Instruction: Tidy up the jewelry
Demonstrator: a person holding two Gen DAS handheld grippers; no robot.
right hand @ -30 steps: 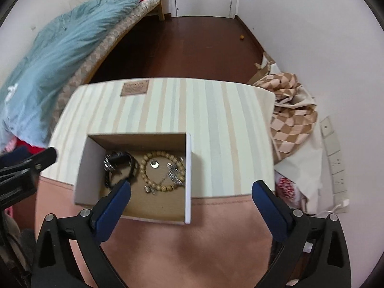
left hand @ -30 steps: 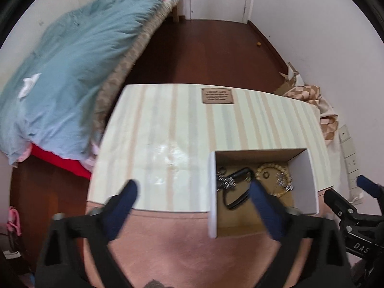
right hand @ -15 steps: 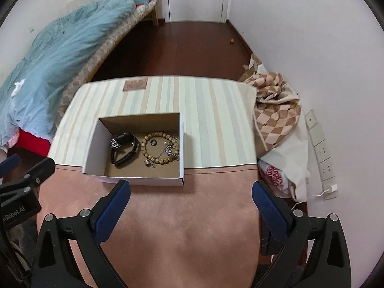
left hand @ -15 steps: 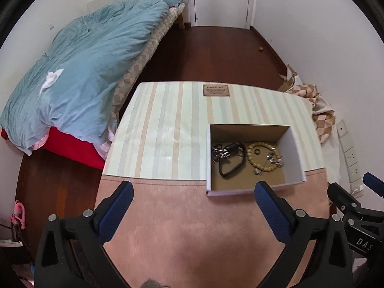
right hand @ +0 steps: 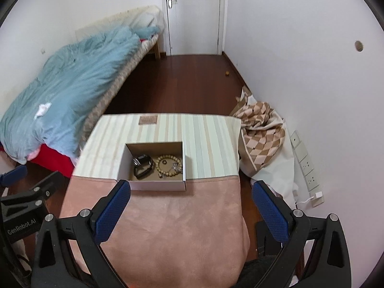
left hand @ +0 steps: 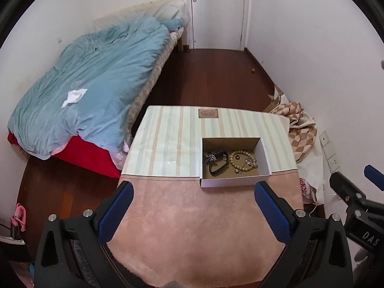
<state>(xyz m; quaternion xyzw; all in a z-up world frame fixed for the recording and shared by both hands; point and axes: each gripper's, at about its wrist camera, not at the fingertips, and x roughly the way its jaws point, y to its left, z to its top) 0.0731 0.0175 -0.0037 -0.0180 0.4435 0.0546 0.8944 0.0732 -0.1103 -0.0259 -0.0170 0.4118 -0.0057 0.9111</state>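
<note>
An open white cardboard box [left hand: 225,182] [right hand: 158,185] sits on the table where the striped cloth meets the pink cloth. Inside lie a black band [left hand: 218,164] [right hand: 142,165], a wooden bead bracelet [left hand: 241,162] [right hand: 168,165] and small silver pieces [left hand: 210,157]. My left gripper [left hand: 192,192] is open and empty, held high and back from the box. My right gripper [right hand: 190,190] is open and empty too, also back from the box. Each gripper shows at the edge of the other's view.
The table has a striped cloth [left hand: 172,139] at the far half and a pink cloth [left hand: 196,228] at the near half. A bed with a blue duvet [left hand: 91,81] stands at the left. A checked blanket [right hand: 261,129] lies on the floor at the right, by wall sockets [right hand: 304,163].
Both grippers have pulled back and up from the box. The box now looks smaller and farther, and more of the room shows. The jewelry in the box has not moved.
</note>
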